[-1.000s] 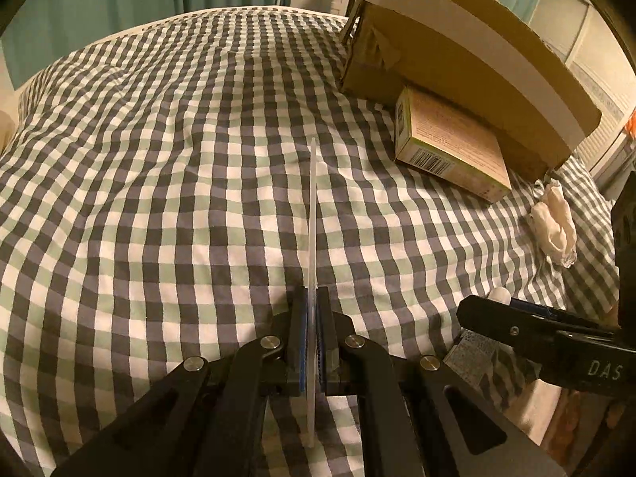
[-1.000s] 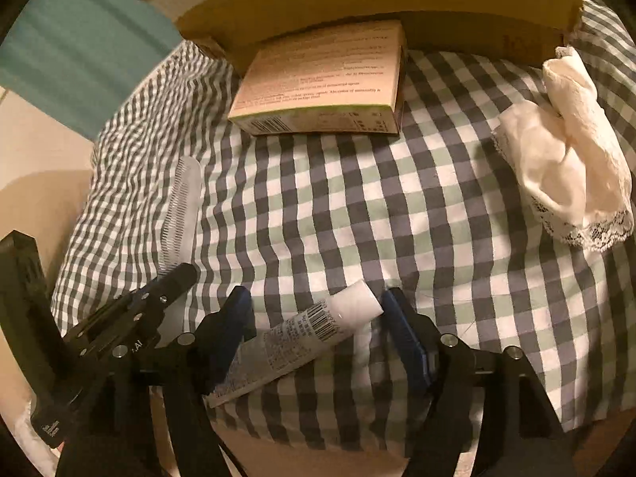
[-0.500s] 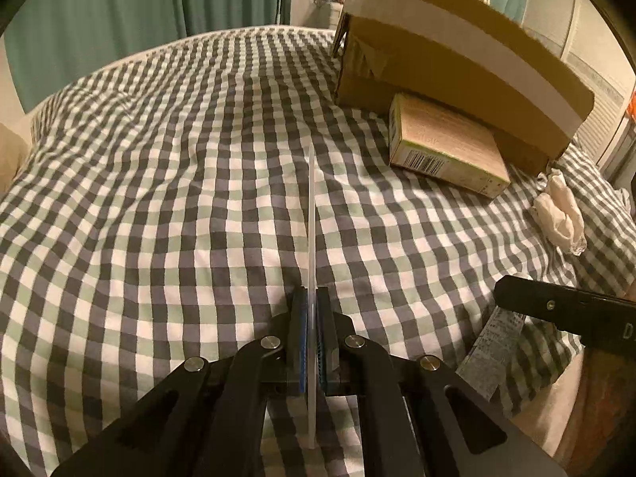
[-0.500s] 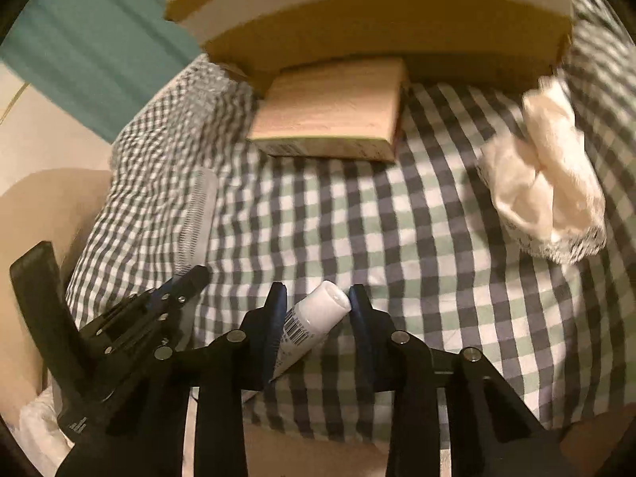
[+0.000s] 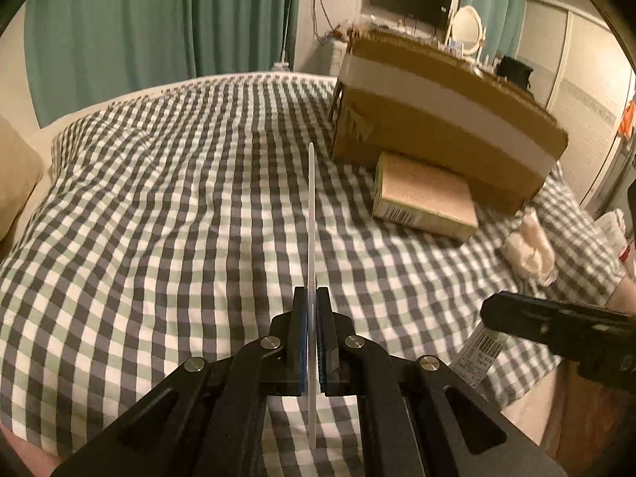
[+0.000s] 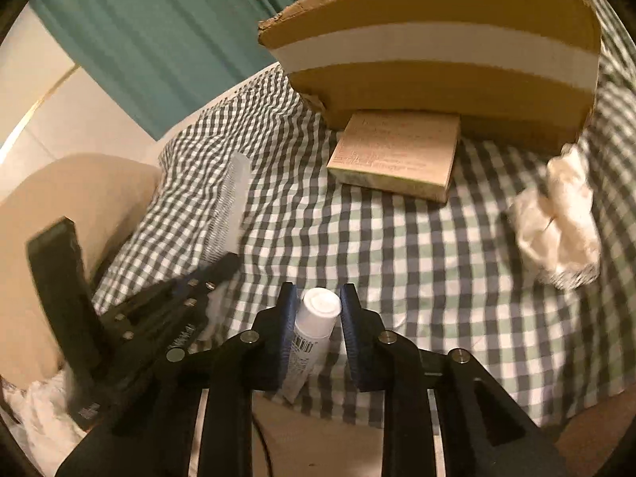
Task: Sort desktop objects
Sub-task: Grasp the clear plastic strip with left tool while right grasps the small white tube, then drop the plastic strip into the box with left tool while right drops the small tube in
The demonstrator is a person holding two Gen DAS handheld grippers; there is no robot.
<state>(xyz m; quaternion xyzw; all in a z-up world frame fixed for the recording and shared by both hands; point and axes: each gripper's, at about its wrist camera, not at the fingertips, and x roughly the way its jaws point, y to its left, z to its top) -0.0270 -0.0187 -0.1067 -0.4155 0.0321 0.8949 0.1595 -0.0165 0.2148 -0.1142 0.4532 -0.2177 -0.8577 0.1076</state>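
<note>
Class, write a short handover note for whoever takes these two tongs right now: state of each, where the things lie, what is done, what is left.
Left tongs: shut on the white comb, held edge-on above the checked bedspread.
Right tongs: jaws closing around the white tube, cap forward.
On the bedspread: small carton against the big cardboard box; lace cloth to the right.
Done: comb and tube picked up.
Left: likely drop both into the cardboard box, then the carton and cloth.
</note>
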